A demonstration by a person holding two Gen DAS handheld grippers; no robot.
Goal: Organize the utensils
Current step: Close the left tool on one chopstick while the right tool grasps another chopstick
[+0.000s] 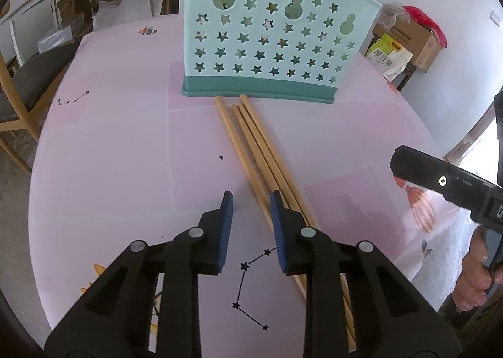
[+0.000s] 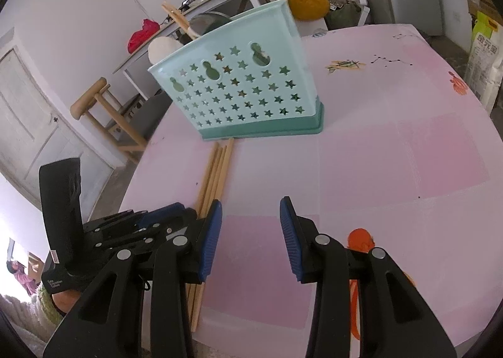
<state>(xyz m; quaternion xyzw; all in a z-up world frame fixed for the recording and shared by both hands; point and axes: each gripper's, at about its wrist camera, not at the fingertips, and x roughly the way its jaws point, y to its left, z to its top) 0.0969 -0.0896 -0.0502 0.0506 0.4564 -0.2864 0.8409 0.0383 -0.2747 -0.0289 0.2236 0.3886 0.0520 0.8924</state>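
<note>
I am looking at a round pink desk (image 1: pixel 125 144) printed with small constellation marks, and it is carrying everything in play. Standing upright toward its far side is the mint-green utensil holder (image 1: pixel 270 40), star-punched on its wall, darker green at the base; a few handles and a pale rounded utensil are poking above its rim in the right wrist view. Four wooden chopsticks (image 1: pixel 251 138) are lying flat on the desk in a loose bundle, their far ends touching or just beside the holder's base, their near ends running back under my left gripper. I am holding the left gripper (image 1: pixel 251 197) released, blue pads apart, low over the bundle: one chopstick is showing in the gap, the others are passing under the right-hand finger, nothing clamped. I am holding the right gripper (image 2: pixel 251 204) released as well, jaws wide over bare desk, the chopsticks lying just beside its left finger. An orange printed figure (image 2: pixel 361 240) is showing on the desk behind its right finger.
</note>
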